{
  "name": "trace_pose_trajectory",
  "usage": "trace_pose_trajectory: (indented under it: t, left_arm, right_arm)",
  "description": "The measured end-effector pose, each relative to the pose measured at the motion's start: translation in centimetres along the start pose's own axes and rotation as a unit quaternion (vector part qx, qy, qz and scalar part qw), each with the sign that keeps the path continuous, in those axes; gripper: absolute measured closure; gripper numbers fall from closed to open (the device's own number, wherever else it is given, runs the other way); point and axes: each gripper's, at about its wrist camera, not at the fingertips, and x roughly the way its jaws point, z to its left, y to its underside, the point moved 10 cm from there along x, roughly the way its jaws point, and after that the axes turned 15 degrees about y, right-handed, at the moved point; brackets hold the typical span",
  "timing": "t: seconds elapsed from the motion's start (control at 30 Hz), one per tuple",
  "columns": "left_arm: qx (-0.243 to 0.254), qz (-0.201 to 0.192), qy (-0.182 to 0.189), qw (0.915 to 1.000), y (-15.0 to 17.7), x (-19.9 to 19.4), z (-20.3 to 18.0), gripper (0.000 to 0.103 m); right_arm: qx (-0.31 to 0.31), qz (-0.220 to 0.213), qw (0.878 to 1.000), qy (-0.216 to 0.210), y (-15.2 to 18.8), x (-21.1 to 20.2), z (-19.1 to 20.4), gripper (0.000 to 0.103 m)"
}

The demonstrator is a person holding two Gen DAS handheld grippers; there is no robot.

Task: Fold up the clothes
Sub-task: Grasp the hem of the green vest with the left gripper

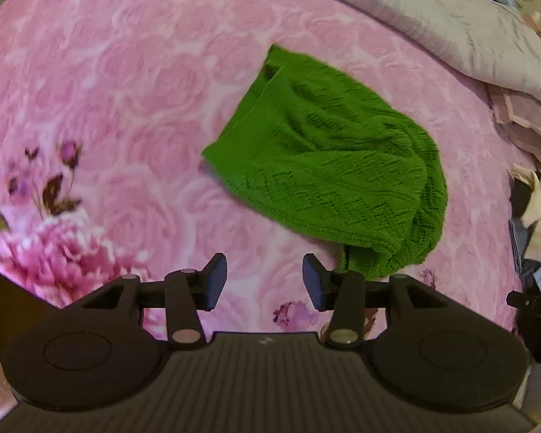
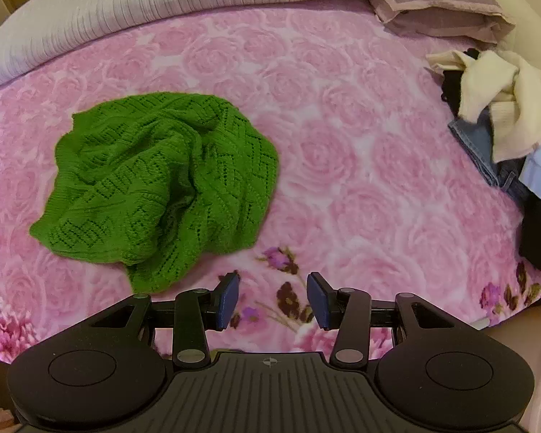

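Note:
A green open-knit garment (image 1: 328, 166) lies crumpled on the pink rose-print bedspread (image 1: 126, 101). In the left wrist view it is ahead and to the right of my left gripper (image 1: 265, 279), whose blue pads are apart and hold nothing; the garment's near corner lies just behind the right finger. In the right wrist view the garment (image 2: 162, 184) is ahead and to the left of my right gripper (image 2: 273, 299), which is open and empty above the bedspread (image 2: 360, 166).
A grey ribbed quilt (image 2: 144, 3) lies along the bed's far side, next to a folded mauve blanket (image 2: 443, 11). A pile of cream, blue and black clothes (image 2: 501, 115) sits at the bed's right edge; it also shows in the left wrist view (image 1: 537, 216).

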Motion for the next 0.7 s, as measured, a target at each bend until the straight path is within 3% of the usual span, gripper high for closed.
trace_pose_trajectory:
  t: [0.47, 0.7]
  left_arm:
    - [-0.015, -0.01, -0.019, 0.9996, 2.0, 2.9, -1.5, 0.061]
    - [-0.011, -0.005, 0.02, 0.9997, 5.9, 8.4, -4.6, 0.06]
  right_arm:
    - [-0.031, -0.007, 0.999, -0.018, -2.3, 3.3, -1.8, 0.057]
    - [-0.037, -0.008, 0.999, -0.024, -2.9, 6.4, -5.5, 0.057]
